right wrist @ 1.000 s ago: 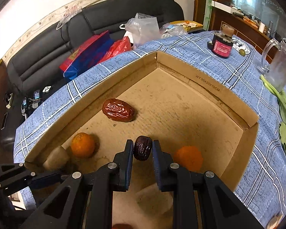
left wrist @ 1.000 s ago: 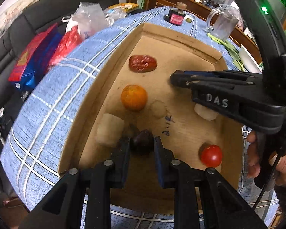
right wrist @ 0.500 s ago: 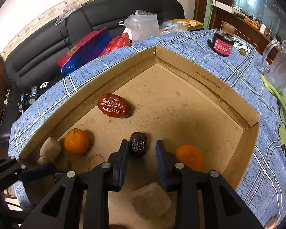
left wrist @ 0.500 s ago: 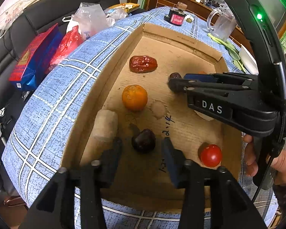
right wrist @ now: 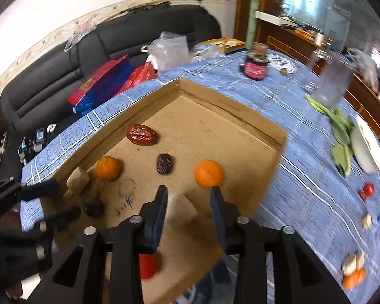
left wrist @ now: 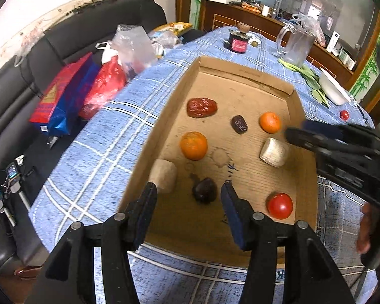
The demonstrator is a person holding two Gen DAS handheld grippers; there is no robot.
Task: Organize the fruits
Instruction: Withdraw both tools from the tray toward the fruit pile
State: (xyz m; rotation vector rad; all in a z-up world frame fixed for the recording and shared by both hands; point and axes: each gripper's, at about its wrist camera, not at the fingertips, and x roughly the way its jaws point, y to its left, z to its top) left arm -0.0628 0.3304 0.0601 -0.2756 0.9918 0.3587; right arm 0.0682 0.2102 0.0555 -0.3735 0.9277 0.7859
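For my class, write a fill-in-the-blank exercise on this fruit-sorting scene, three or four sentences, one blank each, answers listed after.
1. The fruits lie inside a shallow ____ box.
2. The left gripper is open, with a dark ____ fruit lying between its fingers.
3. The number of oranges inside the box is ____.
4. The tomato in the box is coloured ____.

Answers: cardboard; purple; two; red

Your table [left wrist: 93, 152] wears a blue plaid cloth. On it: open cardboard tray [left wrist: 243, 72] near centre; dark jar [left wrist: 238, 43] and glass pitcher [left wrist: 295, 48] far; greens [right wrist: 342, 136], white bowl [right wrist: 367, 149] and loose fruit [right wrist: 353, 269] to the right.
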